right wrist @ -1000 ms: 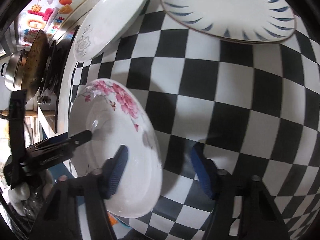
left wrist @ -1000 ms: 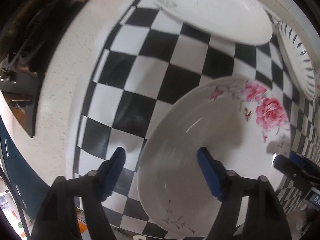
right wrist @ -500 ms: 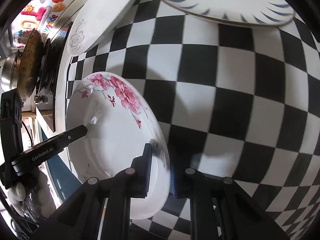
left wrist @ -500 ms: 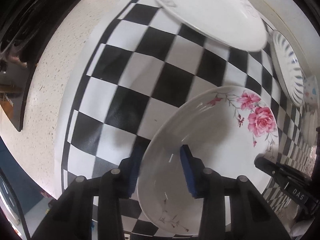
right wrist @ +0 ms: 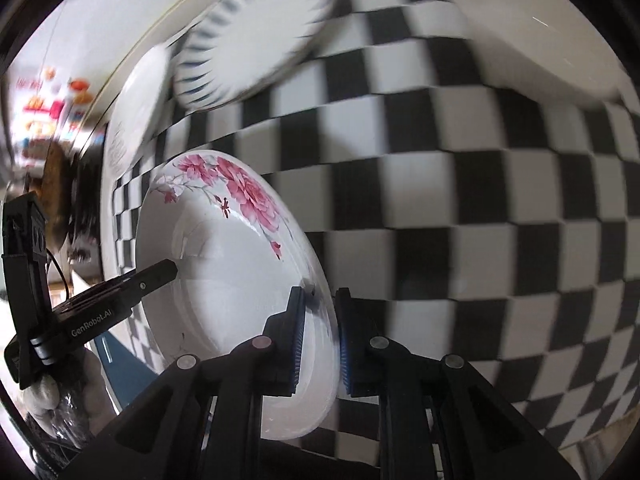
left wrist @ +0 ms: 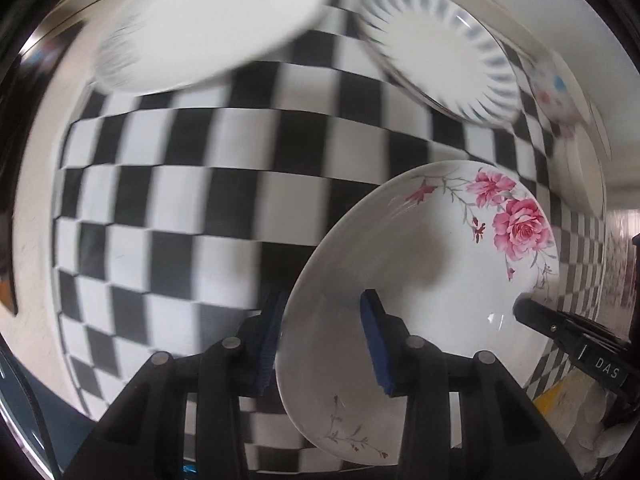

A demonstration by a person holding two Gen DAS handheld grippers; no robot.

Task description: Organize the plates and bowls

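Both grippers are now clamped on the rose plate [left wrist: 432, 280]. The left gripper [left wrist: 324, 340] pinches the rim nearest it, one blue pad [left wrist: 374, 340] inside the well and the other under the rim. The right gripper [right wrist: 320, 336] pinches the opposite rim, pads tight on either side of the edge. One second ago both sets of jaws stood wide apart around that rim; half a second ago they closed. Since then the plate has tilted up off the checkered cloth [left wrist: 180, 220], and the cloth and far dishes now show motion blur, so you are judged to be lifting and carrying.

Ahead of the left gripper lie a plain white plate [left wrist: 208, 24] and a blue-striped plate [left wrist: 436, 52], well apart from the held plate. Judged next step: carry the rose plate toward one of them for stacking. Keep both grips level; uneven pull could twist the rim out of the pads
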